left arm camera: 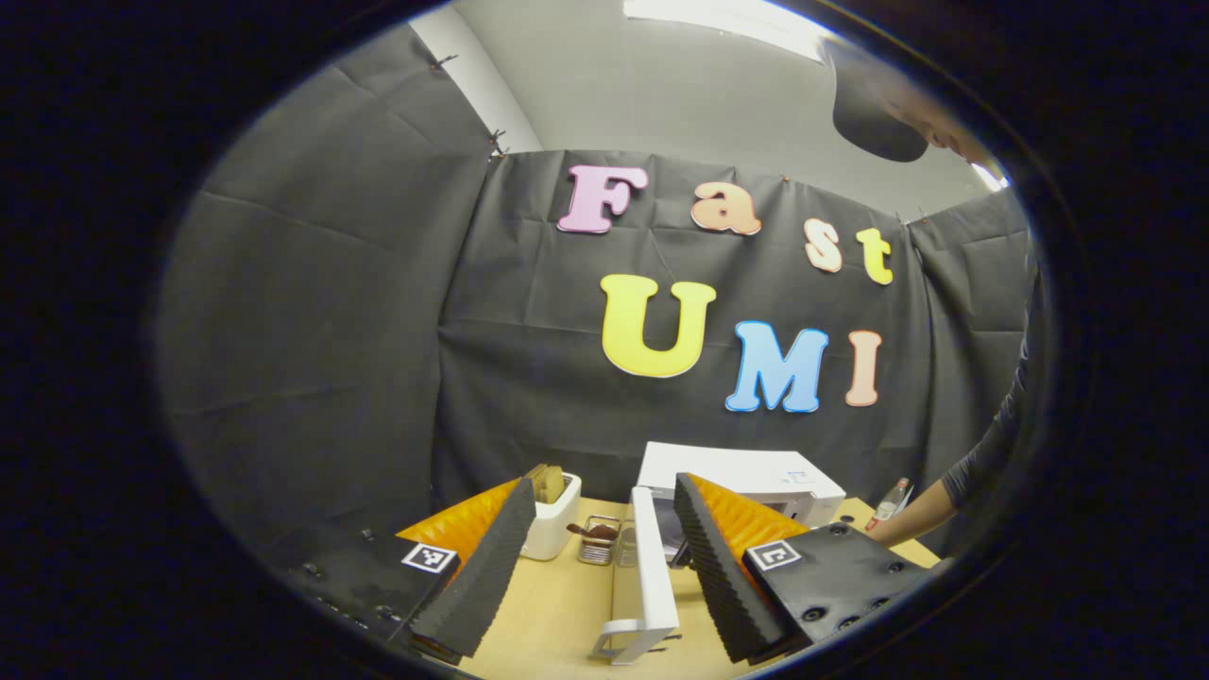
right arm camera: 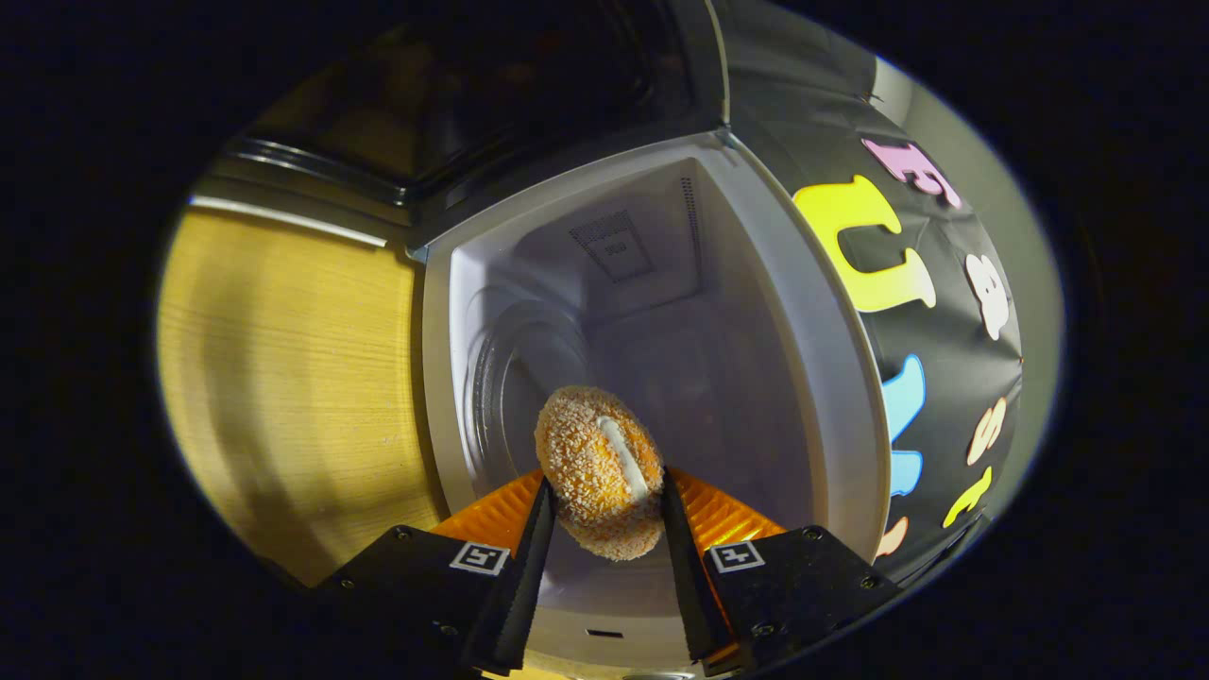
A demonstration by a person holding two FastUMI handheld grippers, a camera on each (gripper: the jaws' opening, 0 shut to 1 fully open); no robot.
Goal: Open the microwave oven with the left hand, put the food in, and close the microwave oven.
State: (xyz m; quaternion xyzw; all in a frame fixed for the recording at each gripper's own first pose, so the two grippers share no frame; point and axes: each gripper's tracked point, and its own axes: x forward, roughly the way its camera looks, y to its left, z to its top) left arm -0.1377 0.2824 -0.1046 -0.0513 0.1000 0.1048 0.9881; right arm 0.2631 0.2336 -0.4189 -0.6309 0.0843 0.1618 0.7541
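At the open microwave (right arm camera: 652, 312), right gripper (right arm camera: 601, 515) pinches breaded food (right arm camera: 597, 467) at cavity mouth; left gripper (left arm camera: 604, 557) spread near door (left arm camera: 650, 567). Remaining: release, close.

One microwave (left arm camera: 746, 477) stands on the one wooden table (left arm camera: 557, 604), with its one door (left arm camera: 647, 567) open. One toaster (left arm camera: 551, 515), one small wire basket (left arm camera: 599, 540) and one bottle (left arm camera: 889, 502) are there. One breaded bun (right arm camera: 598, 469) shows. There are two grippers (left arm camera: 595, 557) (right arm camera: 602, 552).

White microwave oven (right arm camera: 841, 378) open, breaded food (right arm camera: 599, 469) at its mouth, door (left arm camera: 650, 567) swung wide
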